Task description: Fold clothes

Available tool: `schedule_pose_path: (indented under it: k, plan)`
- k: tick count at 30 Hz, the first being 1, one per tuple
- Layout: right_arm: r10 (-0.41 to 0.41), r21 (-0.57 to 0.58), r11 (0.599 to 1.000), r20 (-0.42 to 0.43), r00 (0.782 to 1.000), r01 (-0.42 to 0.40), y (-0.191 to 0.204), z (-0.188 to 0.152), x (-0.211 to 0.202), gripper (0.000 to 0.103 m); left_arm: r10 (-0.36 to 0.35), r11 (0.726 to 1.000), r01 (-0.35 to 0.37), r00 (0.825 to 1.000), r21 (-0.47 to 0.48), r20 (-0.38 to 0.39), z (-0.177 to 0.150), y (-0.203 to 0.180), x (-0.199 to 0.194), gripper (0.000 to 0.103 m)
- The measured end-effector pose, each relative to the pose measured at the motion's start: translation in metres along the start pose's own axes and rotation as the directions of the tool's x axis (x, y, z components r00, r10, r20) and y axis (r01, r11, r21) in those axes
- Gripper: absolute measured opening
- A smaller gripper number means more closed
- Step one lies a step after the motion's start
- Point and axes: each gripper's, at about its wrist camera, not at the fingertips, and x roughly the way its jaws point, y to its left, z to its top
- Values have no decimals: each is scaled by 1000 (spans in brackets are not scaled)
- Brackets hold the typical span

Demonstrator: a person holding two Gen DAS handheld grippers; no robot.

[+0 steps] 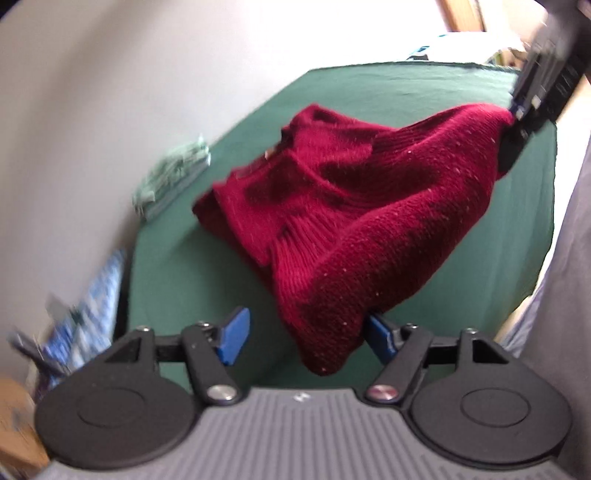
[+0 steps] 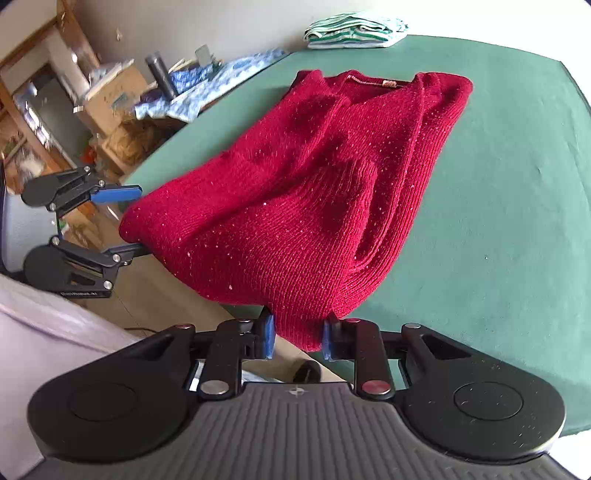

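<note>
Green table (image 2: 498,184): spans the area ahead of both tongs; red sweater (image 2: 295,192) lies partly on it, collar end far from the tongs, hem end lifted off the near edge; R gripper (image 2: 297,338): pads clamped on a bunched hem corner; L gripper (image 1: 306,332): blue fingers (image 1: 234,334) stand wide apart, hem fold draped betw. them, one finger partly hidden by knit, no pinch visible; folded striped clothes (image 2: 354,31): far edge of table, well beyond sweater.

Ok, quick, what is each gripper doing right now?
Left gripper: jaws open, red sweater corner draped between them, not clamped.
Right gripper: shut on the sweater's hem.
</note>
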Motion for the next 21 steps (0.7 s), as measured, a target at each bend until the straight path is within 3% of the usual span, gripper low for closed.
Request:
schedule_pose_path:
  k: [4, 6, 8, 10, 12, 13, 14, 15, 16, 19, 21]
  plan:
    - [10, 4, 1000, -3, 1000, -10, -2, 2, 0, 26, -54, 989, 49, 998, 141, 29, 7, -2, 5, 70]
    - [14, 4, 1000, -5, 1000, -14, -2, 3, 1, 26, -90, 975, 82, 995, 208, 30, 10, -4, 9, 58]
    - [19, 3, 1000, -7, 1000, -19, -3, 4, 1, 26, -141, 959, 139, 990, 246, -10, 8, -8, 16, 32]
    - [23, 3, 1000, -9, 1000, -23, -3, 5, 2, 27, -184, 953, 189, 982, 235, -46, 7, -9, 20, 29]
    - [-23, -87, 996, 12, 1000, 24, 4, 1, 1, 34, -223, 947, 235, 972, 220, -78, 6, -10, 23, 29]
    - [-65, -157, 985, 39, 997, 70, 11, -4, 0, 48, -228, 949, 240, 970, 205, -79, 6, -8, 23, 29]
    - [-104, -224, 967, 69, 992, 117, 17, -8, -2, 63, -234, 951, 245, 969, 190, -81, 7, -6, 23, 29]
    - [-133, -304, 939, 108, 985, 160, 24, -14, -3, 68, -240, 952, 251, 967, 177, -83, 8, -5, 24, 29]
    - [-154, -385, 901, 151, 976, 202, 31, -20, -5, 70, -247, 952, 258, 965, 165, -87, 10, -3, 25, 29]
    - [-111, -547, 814, 186, 976, 196, 37, -25, -8, 70, -276, 949, 287, 956, 131, -99, 11, -1, 24, 29]
    - [-91, -690, 693, 201, 975, 207, 43, -28, -8, 70, -296, 945, 307, 949, 108, -107, 13, 4, 23, 29]
